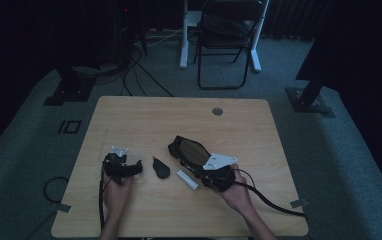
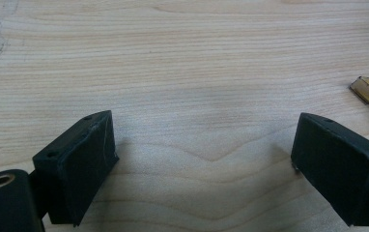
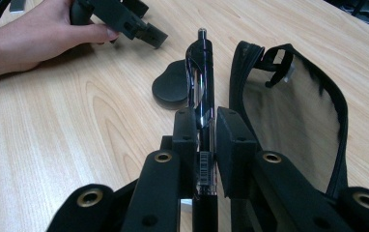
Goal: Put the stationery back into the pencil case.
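Right claw (image 3: 205,140): clenched on a dark pen (image 3: 201,87), gripped near its tail; a barcode label shows between the pads. In the high view this claw (image 1: 199,172) sits right of centre, near the front edge of the surface (image 1: 139,115).
Pen axis: runs straight out along the claw's own line, tip pointing away from the hand, barrel held clear of the wood.
Pencil case (image 3: 293,111): black mesh pouch, mouth gaping, lying just beside the pen on its right in the right gripper view. In the high view the pencil case (image 1: 189,150) lies slantwise, ahead of the right claw and touching or nearly touching it.
Key relation: the case opening is just beside the pen tip and slightly ahead of it; pen axis and case length run roughly parallel. Judged next move is a short sideways shift and a push forward into the mouth.
Small items: a dark oval object (image 1: 161,169), kind unclear, lies left of the pen; a white stick-like piece (image 1: 187,180) lies beside the right claw.
Left claw (image 1: 138,167): released, jaws standing wide over bare wood in the left gripper view, nothing between them.
Nearer hand: the right, by far; the left claw rests well apart from the case, beyond the oval object.
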